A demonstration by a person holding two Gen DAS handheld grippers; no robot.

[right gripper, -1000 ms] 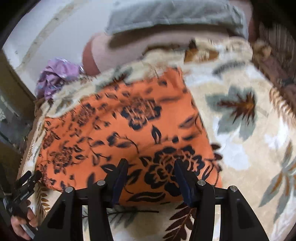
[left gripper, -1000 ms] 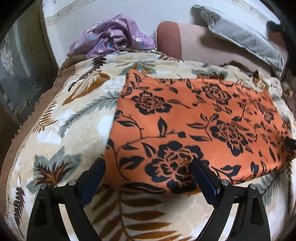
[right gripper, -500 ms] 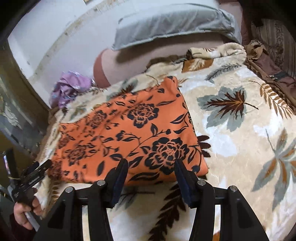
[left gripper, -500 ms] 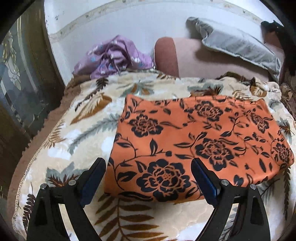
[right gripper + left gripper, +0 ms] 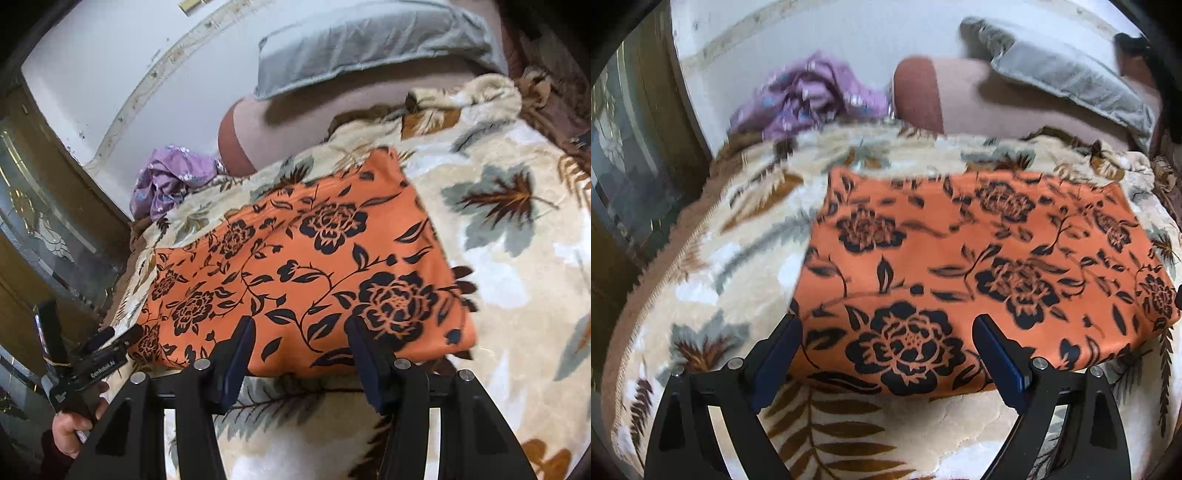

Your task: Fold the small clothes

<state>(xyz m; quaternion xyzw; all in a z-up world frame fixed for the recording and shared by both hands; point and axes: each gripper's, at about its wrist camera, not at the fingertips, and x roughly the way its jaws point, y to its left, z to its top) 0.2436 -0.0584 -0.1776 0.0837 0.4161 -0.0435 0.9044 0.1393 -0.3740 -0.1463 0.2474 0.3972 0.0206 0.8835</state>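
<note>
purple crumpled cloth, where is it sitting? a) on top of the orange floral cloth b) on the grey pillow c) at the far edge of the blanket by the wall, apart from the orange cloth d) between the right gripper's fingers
c: the purple crumpled cloth lies bunched against the wall at the far edge of the blanket, with bare blanket between it and the orange floral cloth.

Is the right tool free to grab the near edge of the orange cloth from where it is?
Probably yes. The right tool is open over the orange cloth's near edge, nothing lies on that edge, and the left tool sits away at the far end.
</note>
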